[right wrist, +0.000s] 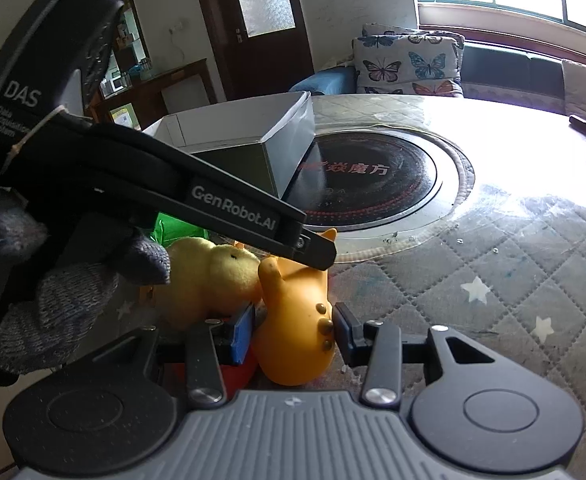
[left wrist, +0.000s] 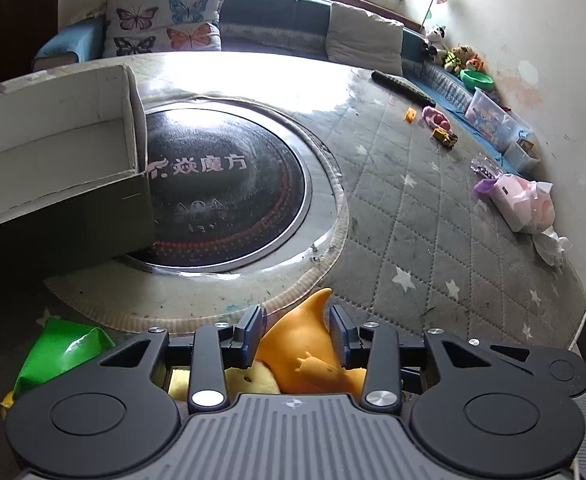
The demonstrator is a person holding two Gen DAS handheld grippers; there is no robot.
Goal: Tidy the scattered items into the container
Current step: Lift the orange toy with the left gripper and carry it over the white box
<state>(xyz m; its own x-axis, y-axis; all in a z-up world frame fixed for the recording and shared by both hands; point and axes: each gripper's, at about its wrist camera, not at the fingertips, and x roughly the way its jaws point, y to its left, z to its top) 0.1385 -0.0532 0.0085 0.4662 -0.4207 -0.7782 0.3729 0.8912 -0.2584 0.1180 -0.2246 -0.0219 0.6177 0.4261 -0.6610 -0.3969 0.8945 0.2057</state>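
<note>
Both grippers' jaws flank orange toy (right wrist: 293, 320), contact unclear; left gripper (right wrist: 313, 252) reads "GenRobot.AI", "DAS"; right gripper (right wrist: 295, 330)

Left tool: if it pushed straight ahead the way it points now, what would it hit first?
The orange rubber toy, already between the left tool's fingers. Beyond it lies the table's round black cooktop, though depth is hard to judge here.

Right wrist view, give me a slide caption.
Both grippers close around an orange rubber toy beside a yellow plush.
</note>
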